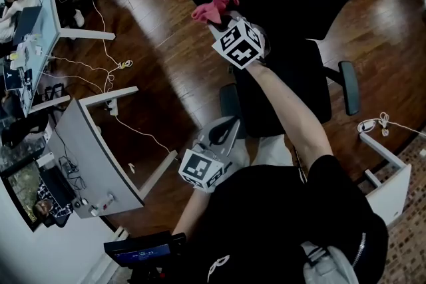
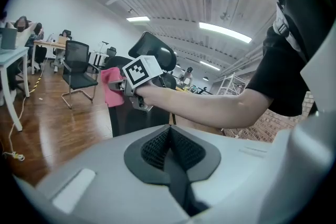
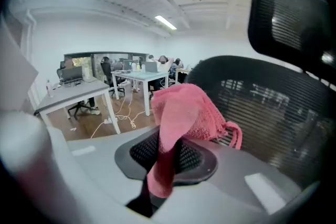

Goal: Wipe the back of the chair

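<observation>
A black office chair [image 1: 286, 3] with a mesh back [image 3: 273, 107] stands ahead of me. My right gripper [image 1: 223, 16] is shut on a pink cloth [image 1: 213, 8] and holds it at the left edge of the chair back. In the right gripper view the pink cloth [image 3: 181, 118] bunches over the jaws, right beside the mesh. My left gripper [image 1: 216, 136] hangs low near my body, shut with nothing in it; its jaws meet in the left gripper view [image 2: 169, 152]. That view also shows the right gripper [image 2: 123, 86] with the pink cloth [image 2: 111, 86].
A grey desk [image 1: 93, 163] stands at the left with cables [image 1: 100, 70] across the wooden floor. A second desk [image 1: 36, 36] sits at the far left. A white table corner [image 1: 393, 183] is at the right. Another black chair [image 2: 79, 68] stands further off.
</observation>
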Action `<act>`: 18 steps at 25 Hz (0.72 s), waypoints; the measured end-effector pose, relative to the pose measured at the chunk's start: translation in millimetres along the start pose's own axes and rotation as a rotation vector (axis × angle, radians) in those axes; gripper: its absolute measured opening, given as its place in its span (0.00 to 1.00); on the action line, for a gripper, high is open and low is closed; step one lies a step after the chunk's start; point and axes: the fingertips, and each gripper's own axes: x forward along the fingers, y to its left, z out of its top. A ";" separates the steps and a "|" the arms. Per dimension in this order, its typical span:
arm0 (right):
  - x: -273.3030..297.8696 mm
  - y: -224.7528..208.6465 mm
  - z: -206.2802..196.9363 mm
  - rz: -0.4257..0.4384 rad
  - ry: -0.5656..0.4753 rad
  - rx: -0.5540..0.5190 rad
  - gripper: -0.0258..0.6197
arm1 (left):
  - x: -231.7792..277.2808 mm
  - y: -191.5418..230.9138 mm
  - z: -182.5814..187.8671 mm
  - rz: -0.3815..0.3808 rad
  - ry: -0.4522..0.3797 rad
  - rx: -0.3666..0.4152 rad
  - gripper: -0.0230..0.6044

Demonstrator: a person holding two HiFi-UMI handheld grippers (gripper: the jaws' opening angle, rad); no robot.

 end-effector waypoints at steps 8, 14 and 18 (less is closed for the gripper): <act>10.3 5.7 33.2 0.030 -0.023 -0.090 0.12 | -13.9 12.9 4.8 0.007 0.001 0.003 0.02; -30.4 -83.1 -13.4 -0.109 0.008 0.037 0.12 | -3.0 4.1 5.6 -0.017 0.027 0.016 0.02; -81.9 -154.6 -55.7 -0.236 0.023 0.127 0.12 | 13.2 -8.3 3.2 -0.046 0.037 0.031 0.02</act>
